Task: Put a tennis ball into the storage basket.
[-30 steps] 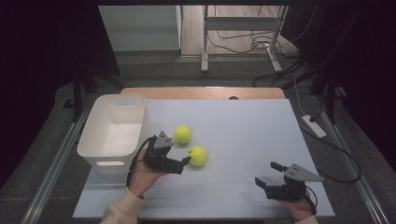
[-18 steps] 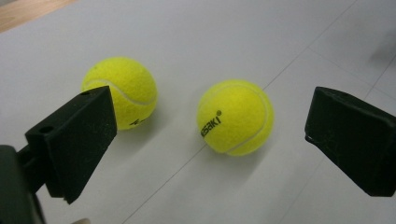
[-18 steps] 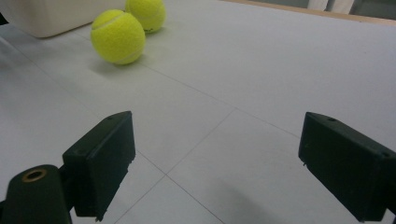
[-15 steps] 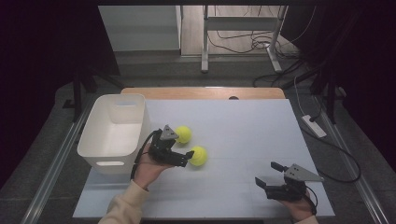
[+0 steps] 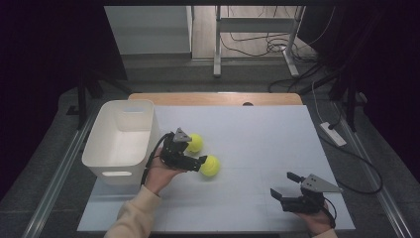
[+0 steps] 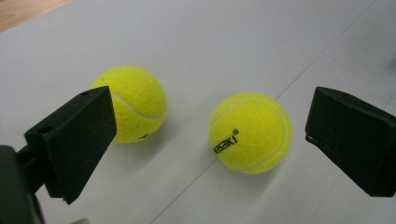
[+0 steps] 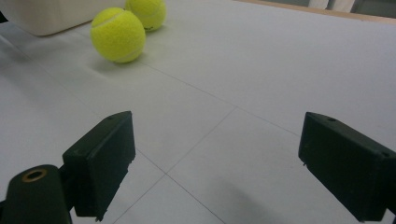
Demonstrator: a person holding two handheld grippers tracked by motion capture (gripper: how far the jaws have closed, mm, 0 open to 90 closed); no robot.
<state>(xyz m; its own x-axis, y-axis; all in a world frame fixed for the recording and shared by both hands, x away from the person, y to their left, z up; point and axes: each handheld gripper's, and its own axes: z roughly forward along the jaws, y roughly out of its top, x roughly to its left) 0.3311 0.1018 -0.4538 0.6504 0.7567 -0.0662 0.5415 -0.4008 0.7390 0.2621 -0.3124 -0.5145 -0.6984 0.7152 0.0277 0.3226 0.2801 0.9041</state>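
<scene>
Two yellow tennis balls lie on the white table. The nearer ball carries black lettering, and the other ball rests just behind it to the left. My left gripper is open right beside them. In the left gripper view the lettered ball lies between the spread jaws, untouched, and the second ball is partly behind the left jaw. My right gripper stands open near the table's front right with nothing in it. From there the two balls lie far ahead.
A white plastic bin stands at the table's left, just left of my left hand; its wall is behind the balls in the right gripper view. A wooden strip borders the far edge. Cables run over the floor beyond.
My left gripper has moved forward and to the right, up to the two balls, still open. The balls and the right gripper have not moved.
</scene>
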